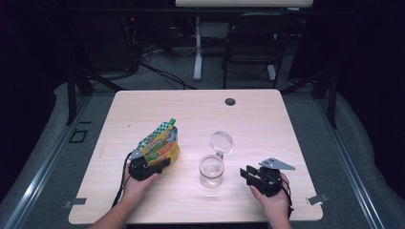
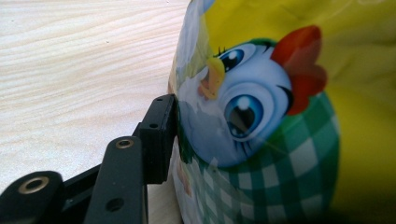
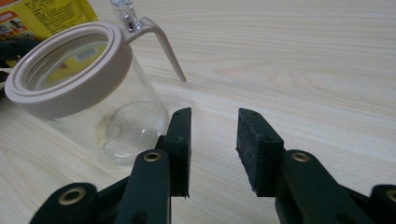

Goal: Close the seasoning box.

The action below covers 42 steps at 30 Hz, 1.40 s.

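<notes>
Your left gripper (image 1: 152,167) is at the near end of the snack pouch (image 1: 160,143), left of the glass jar (image 1: 211,170). One pad (image 2: 159,140) touches the foil; whether the jaws pinch it, you cannot tell. With so shallow a bite, the soft pouch could slip or fold when lifted. Your right gripper (image 1: 250,175), right of the jar, has its jaws apart and empty; the unsteadied jar, lid (image 1: 221,142) flipped open, could tip if nudged.

Snack pouch (image 1: 160,143) left of jar (image 1: 211,171), on table (image 1: 267,119).
</notes>
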Each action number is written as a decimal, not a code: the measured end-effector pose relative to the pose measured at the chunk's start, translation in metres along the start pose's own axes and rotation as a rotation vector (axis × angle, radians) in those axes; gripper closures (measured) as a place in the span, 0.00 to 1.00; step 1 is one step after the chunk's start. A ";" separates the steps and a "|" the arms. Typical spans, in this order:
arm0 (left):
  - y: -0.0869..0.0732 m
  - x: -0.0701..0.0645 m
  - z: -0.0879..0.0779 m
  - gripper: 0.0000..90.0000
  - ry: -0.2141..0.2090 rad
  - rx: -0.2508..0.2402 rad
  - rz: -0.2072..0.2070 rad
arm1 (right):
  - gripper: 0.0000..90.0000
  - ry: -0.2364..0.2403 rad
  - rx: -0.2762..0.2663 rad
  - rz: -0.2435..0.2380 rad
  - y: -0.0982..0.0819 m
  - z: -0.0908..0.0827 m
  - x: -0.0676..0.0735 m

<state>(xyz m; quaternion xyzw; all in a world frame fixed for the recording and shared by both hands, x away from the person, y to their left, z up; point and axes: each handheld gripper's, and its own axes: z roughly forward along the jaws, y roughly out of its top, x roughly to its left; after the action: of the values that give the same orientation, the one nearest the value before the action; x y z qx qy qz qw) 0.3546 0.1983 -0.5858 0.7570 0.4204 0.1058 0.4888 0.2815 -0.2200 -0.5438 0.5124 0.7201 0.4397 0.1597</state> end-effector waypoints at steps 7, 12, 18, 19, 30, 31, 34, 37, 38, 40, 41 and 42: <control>0.000 0.001 0.000 0.61 0.001 0.000 0.001 | 0.73 0.002 -0.003 0.001 0.000 0.000 0.000; 0.002 0.001 -0.002 0.63 0.008 0.017 0.012 | 0.73 -0.001 -0.001 -0.003 0.000 -0.001 0.000; 0.005 0.004 -0.004 0.63 0.016 0.026 0.015 | 0.73 -0.001 -0.001 -0.008 0.000 -0.001 0.000; 0.005 0.004 -0.004 0.63 0.016 0.026 0.016 | 0.73 0.000 -0.003 -0.006 0.000 -0.001 0.000; 0.011 -0.002 -0.009 0.64 -0.001 0.011 0.048 | 0.73 0.001 -0.004 -0.010 0.000 -0.001 0.000; 0.011 -0.002 -0.008 0.64 -0.003 0.002 0.052 | 0.73 0.000 -0.004 -0.012 0.000 -0.001 0.000; 0.013 -0.004 -0.010 0.64 -0.007 0.009 0.067 | 0.73 0.001 -0.006 -0.012 0.001 -0.001 0.001; 0.014 -0.006 -0.012 0.63 -0.010 0.007 0.079 | 0.73 -0.004 -0.009 -0.015 0.001 -0.001 0.001; 0.015 -0.007 -0.013 0.64 -0.004 0.004 0.082 | 0.72 -0.002 -0.010 -0.018 0.001 -0.001 0.001; 0.016 -0.008 -0.015 0.63 -0.006 -0.003 0.094 | 0.72 0.001 -0.010 -0.022 0.001 -0.002 0.002; 0.017 -0.009 -0.016 0.63 -0.006 -0.001 0.103 | 0.72 0.000 -0.010 -0.022 0.001 -0.002 0.002; 0.018 -0.010 -0.017 0.64 -0.002 -0.001 0.107 | 0.71 0.003 -0.011 -0.022 0.001 -0.001 0.002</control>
<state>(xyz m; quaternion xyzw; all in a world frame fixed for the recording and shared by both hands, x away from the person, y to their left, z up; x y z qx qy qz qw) 0.3482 0.1993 -0.5597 0.7781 0.3789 0.1311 0.4835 0.2802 -0.2190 -0.5419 0.5030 0.7235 0.4426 0.1664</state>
